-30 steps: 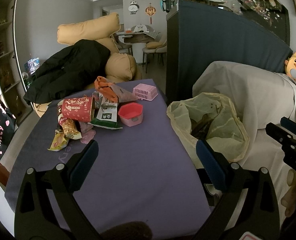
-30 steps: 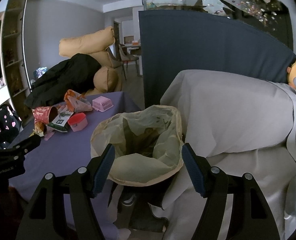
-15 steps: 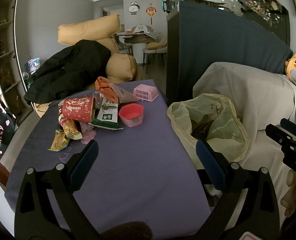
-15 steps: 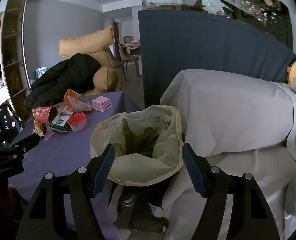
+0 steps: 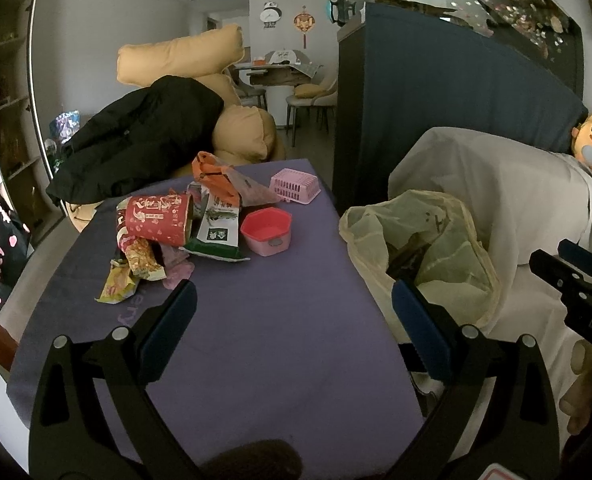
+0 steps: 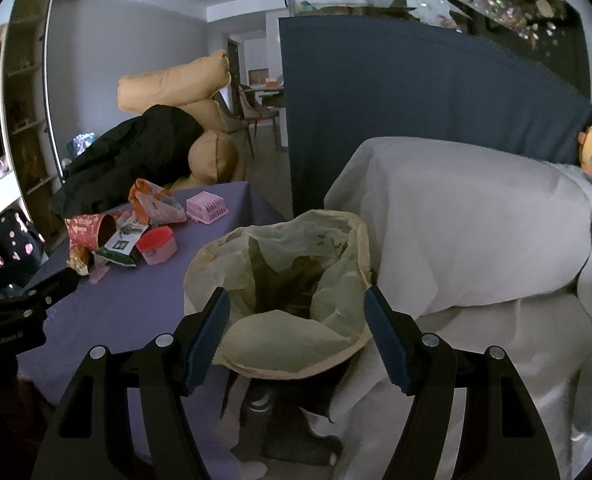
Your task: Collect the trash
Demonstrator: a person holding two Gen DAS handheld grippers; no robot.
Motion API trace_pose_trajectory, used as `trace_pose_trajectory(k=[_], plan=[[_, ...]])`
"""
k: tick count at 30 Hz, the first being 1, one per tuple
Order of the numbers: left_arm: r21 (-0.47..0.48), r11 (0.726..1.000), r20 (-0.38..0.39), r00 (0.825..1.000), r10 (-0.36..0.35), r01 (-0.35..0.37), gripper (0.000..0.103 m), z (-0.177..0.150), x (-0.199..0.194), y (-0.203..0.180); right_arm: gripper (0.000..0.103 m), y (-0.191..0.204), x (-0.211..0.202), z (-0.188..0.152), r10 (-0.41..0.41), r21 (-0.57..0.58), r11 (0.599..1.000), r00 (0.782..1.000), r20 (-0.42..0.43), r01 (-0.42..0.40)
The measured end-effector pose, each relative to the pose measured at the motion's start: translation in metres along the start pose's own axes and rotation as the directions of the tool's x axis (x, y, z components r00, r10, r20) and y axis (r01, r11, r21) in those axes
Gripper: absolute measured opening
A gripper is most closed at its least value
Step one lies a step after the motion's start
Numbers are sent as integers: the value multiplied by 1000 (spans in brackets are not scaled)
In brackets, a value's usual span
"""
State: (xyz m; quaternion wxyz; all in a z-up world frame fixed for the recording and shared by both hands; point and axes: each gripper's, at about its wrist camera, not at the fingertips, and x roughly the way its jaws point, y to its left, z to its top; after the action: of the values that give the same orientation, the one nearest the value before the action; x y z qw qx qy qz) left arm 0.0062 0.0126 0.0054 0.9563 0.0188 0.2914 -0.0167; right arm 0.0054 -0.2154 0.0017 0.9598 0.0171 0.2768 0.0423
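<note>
Trash pile (image 5: 168,236), bag (image 6: 292,280) unmoved; both jaws still wide.

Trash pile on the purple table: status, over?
Left hand-held gripper open, empty, short of trash pile. Right hand-held gripper open, empty, over bin bag. Pile untouched. Path clear.

Black coat (image 5: 136,140) on yellow cushions (image 5: 180,56)

Trash pile (image 5: 164,236) lay on table (image 5: 264,340), far left. Bowl (image 5: 267,231) sat right of pile, basket (image 5: 294,185) behind. Bin bag (image 6: 284,280) stood beside table's right edge.
</note>
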Motion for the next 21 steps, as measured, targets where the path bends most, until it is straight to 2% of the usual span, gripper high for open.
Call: trace_pose_trajectory(k=[3,6,9,12,16,21], plan=[[0,1000,-17,1000,-12,12,93,6,11,12,66,3,13,6,15,23,1000,1000,-15,-14],[-6,998,-45,997,-68,67,93,13,29,32,66,11,28,14,18,22,1000,999,-29,-17],[11,995,-28,995,-97,98,93,21,44,56,66,27,44,24,25,-6,1000,999,-39,-26],[10,998,9,998,-68,68,93,29,55,84,66,45,61,35,44,-31,998,998,-50,-45],[-83,994,-4,997,-78,78,93,39,70,144,66,77,89,48,101,-56,993,992,-71,-105],[-122,992,-18,999,-35,33,94,35,79,216,66,136,120,59,216,-164,959,970,-113,-232]])
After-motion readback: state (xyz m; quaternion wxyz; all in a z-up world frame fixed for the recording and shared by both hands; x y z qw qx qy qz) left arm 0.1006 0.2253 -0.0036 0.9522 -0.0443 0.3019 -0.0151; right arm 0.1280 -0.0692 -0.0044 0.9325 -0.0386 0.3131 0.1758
